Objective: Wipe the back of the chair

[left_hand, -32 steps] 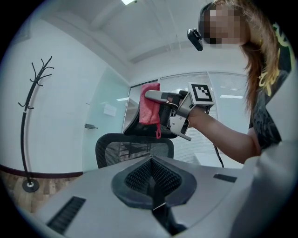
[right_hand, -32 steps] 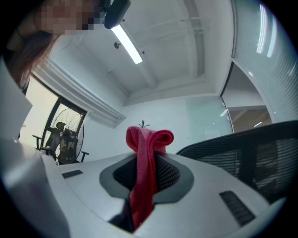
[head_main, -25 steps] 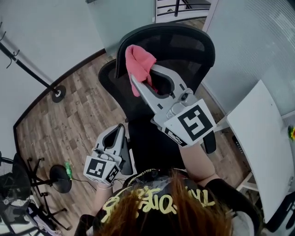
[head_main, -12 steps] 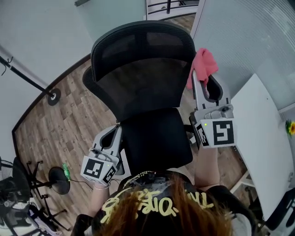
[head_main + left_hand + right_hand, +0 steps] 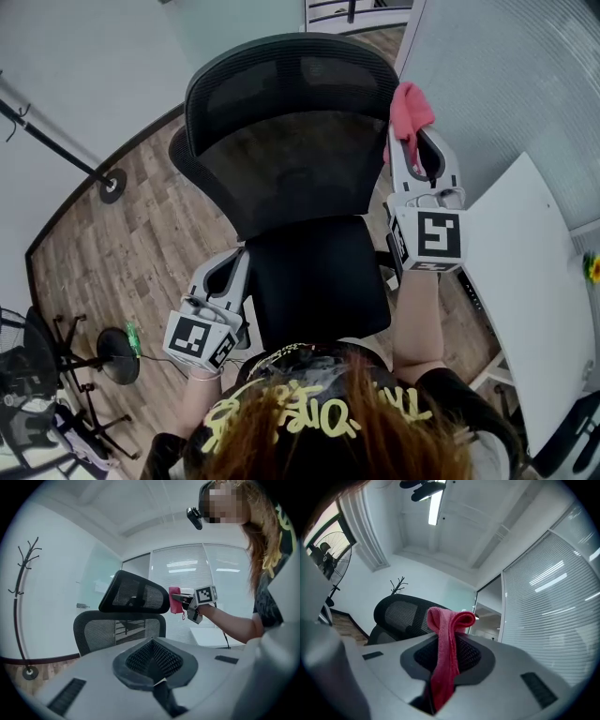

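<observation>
A black mesh office chair point(image 5: 291, 169) stands in front of me, its headrest point(image 5: 291, 80) at the far side. My right gripper point(image 5: 407, 131) is shut on a pink cloth point(image 5: 410, 111) and holds it beside the right edge of the chair back, near the headrest. From the right gripper view the cloth point(image 5: 446, 653) hangs folded between the jaws, with the chair back point(image 5: 405, 616) to its left. The left gripper point(image 5: 232, 274) hangs low by the seat's point(image 5: 314, 277) left edge, shut with nothing in it. From the left gripper view I see the headrest point(image 5: 136, 592) and the cloth point(image 5: 175, 600).
A white desk point(image 5: 534, 309) lies at the right, close to my right arm. A glass wall with blinds point(image 5: 506, 84) runs behind it. A coat stand base point(image 5: 112, 185) and a fan point(image 5: 37, 375) stand on the wooden floor at the left.
The right gripper with the cloth swept from the left part of the headrest across to the chair back's right edge, then edged slightly farther up. The left gripper stayed put.
</observation>
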Available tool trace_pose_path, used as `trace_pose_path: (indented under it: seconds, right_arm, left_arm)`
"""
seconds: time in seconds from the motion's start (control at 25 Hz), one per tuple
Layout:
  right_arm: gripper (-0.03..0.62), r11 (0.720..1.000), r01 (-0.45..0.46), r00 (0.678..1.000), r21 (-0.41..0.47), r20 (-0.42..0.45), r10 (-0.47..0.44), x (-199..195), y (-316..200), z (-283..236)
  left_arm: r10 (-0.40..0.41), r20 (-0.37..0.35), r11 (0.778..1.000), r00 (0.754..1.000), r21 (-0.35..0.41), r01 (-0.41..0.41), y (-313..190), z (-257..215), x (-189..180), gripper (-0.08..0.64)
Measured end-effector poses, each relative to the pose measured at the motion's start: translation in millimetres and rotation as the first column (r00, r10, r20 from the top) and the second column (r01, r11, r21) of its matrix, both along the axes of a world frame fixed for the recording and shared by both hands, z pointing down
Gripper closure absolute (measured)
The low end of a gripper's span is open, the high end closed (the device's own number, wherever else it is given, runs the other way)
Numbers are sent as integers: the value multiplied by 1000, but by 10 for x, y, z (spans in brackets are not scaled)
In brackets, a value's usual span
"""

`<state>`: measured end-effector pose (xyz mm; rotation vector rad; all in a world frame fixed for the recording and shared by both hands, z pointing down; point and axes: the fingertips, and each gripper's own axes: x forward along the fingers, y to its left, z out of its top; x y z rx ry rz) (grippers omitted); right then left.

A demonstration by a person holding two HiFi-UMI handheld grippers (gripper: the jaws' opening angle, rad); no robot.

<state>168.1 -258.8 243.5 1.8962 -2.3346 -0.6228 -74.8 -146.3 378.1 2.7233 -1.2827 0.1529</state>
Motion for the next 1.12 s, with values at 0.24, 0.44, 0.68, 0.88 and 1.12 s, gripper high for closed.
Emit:
trace_pose_path:
  seconds: [0.24, 0.44, 0.68, 0.88, 1.12]
  right_arm:
    - [518, 1000, -11, 1000, -5, 28, 11, -120, -223, 46]
    - [518, 1000, 9, 998, 10, 65, -10, -278, -288, 63]
    - [518, 999, 36, 995, 22, 89, -38, -451, -408, 67]
    - [518, 997, 73, 990, 29, 121, -76, -697, -457, 51]
    - [518, 990, 140, 986, 20, 93, -141, -1097, -503, 89]
  left_arm:
    - [-50, 2, 999, 999, -1, 50, -34, 22, -202, 570]
    - [-83, -1, 996, 997, -21, 83, -21, 119, -316, 570]
    - [-96, -8, 995, 995, -23, 96, -72, 142, -358, 570]
    - [-111, -17, 993, 994, -28, 111, -99, 137, -494, 569]
    - [-122, -17, 992, 992, -23, 122, -142, 133, -617, 569]
